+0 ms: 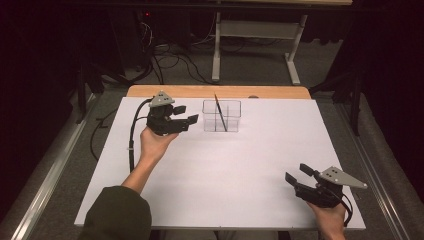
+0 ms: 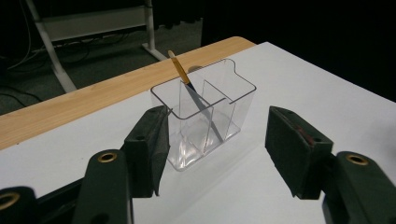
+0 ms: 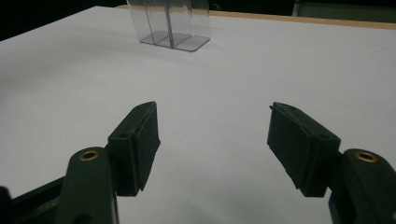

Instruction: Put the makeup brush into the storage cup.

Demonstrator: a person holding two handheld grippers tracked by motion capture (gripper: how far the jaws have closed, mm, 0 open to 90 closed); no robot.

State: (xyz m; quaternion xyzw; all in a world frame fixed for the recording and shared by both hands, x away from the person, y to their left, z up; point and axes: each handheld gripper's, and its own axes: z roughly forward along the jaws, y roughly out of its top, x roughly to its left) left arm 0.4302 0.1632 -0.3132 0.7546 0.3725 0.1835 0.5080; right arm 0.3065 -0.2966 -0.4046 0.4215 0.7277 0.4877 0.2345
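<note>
A clear plastic holder (image 1: 221,116) with compartments stands at the back middle of the white table top (image 1: 225,165). A thin pencil-like stick (image 1: 220,112) with a yellow upper part leans inside it. My left gripper (image 1: 186,114) hovers just left of the holder, open, with nothing between its fingers. In the left gripper view the holder (image 2: 205,119) and the stick (image 2: 184,77) lie straight ahead beyond the jaws. My right gripper (image 1: 298,172) rests open near the front right corner, far from the holder (image 3: 170,23).
A wooden strip (image 1: 215,92) runs along the table's far edge. Beyond it stand a white metal frame (image 1: 255,40) and loose cables (image 1: 170,60) on the floor. Dark curtains close off both sides.
</note>
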